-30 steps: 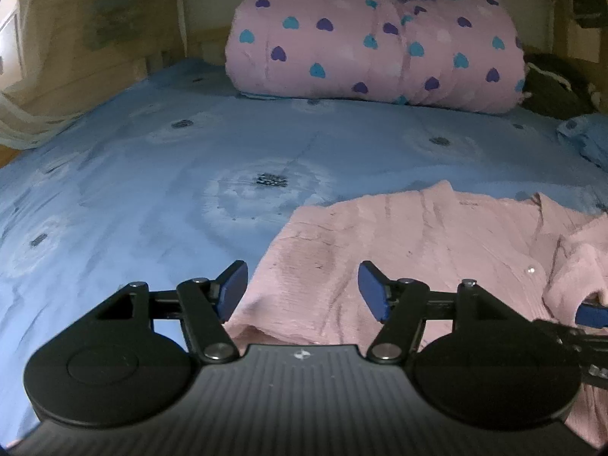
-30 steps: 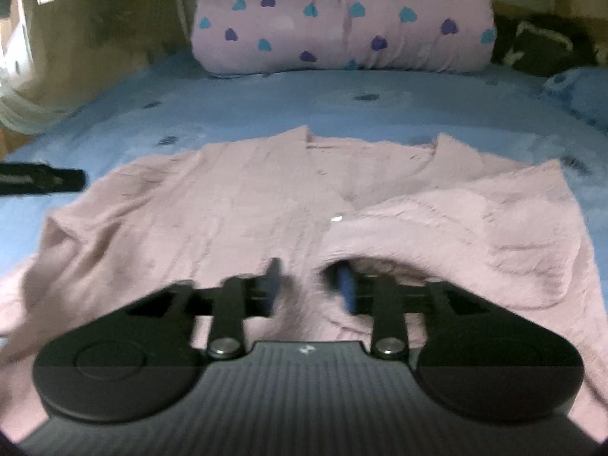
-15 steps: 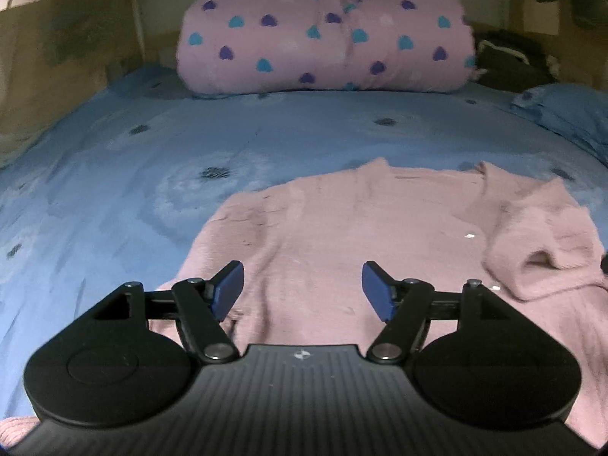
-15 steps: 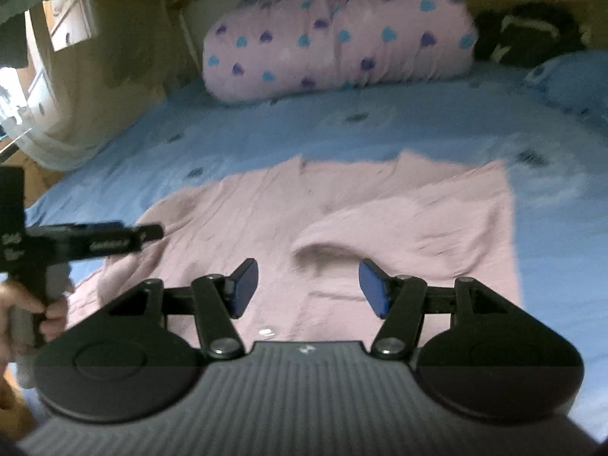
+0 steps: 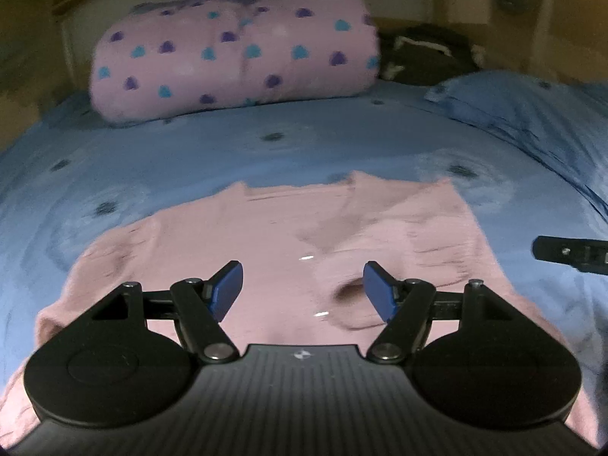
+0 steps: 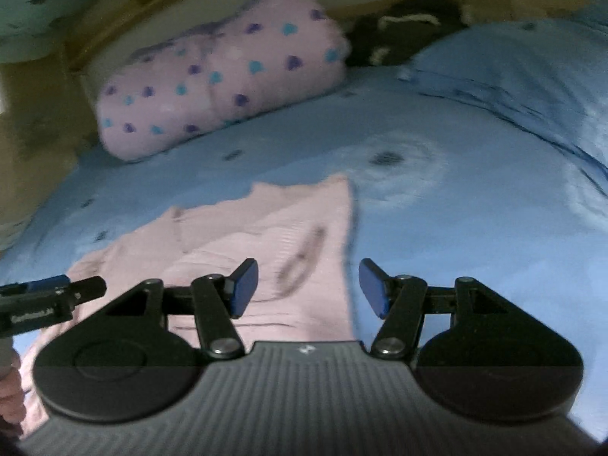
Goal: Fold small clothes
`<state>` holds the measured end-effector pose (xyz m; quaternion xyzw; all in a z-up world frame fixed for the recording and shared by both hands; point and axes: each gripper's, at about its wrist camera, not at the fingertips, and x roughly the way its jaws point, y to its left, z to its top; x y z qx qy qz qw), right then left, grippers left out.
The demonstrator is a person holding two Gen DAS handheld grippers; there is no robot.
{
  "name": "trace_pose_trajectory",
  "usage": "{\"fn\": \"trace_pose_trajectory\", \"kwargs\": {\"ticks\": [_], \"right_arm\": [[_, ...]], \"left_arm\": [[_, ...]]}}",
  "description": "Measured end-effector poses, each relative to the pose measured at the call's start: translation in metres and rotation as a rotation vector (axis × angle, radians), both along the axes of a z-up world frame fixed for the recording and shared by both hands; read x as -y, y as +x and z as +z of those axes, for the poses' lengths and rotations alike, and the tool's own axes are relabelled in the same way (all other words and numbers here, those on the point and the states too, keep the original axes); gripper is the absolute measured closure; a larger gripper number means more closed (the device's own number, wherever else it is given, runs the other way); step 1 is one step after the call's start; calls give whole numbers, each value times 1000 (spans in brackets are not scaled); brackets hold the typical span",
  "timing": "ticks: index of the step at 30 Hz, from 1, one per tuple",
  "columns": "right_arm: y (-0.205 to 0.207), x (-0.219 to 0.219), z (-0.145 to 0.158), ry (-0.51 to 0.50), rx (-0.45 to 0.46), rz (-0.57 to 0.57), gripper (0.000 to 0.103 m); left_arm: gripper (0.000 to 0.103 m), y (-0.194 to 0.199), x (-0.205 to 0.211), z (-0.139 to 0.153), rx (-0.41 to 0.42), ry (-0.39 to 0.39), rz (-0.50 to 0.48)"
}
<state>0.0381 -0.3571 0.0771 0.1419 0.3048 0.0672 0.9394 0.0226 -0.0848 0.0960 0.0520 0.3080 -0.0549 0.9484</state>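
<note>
A small pink knitted cardigan (image 5: 266, 235) is spread flat on the blue patterned bedsheet (image 5: 228, 152), with one sleeve laid folded across its front. The left gripper (image 5: 303, 290) is held above the garment's lower middle, its blue-padded fingers (image 5: 228, 290) spread wide with nothing between them. The right gripper (image 6: 308, 287) is likewise held wide apart and empty, over the cardigan's right edge. A pink rolled blanket with blue and purple hearts (image 5: 235, 57) is seen at the headboard.
</note>
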Motion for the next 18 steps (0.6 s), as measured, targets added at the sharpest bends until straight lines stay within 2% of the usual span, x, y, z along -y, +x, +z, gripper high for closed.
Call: {"fn": "trace_pose_trajectory", "kwargs": {"ticks": [3,6,9,18], "right_arm": [[-1,12,-1,-20,-10,-40,42],[-2,25,0,32,-6,-62,42],[-2,37,0,84,-5,-91,42],[-2,53,-2,118,-21,-141,42]], "left_arm": [[28,8,31,-5,-10,-4,-41],[28,19,58,-12,-17,-2,-71],[28,30,83,-23,-21,30,-106],[28,50,128,-56,-35,135,-183]]}}
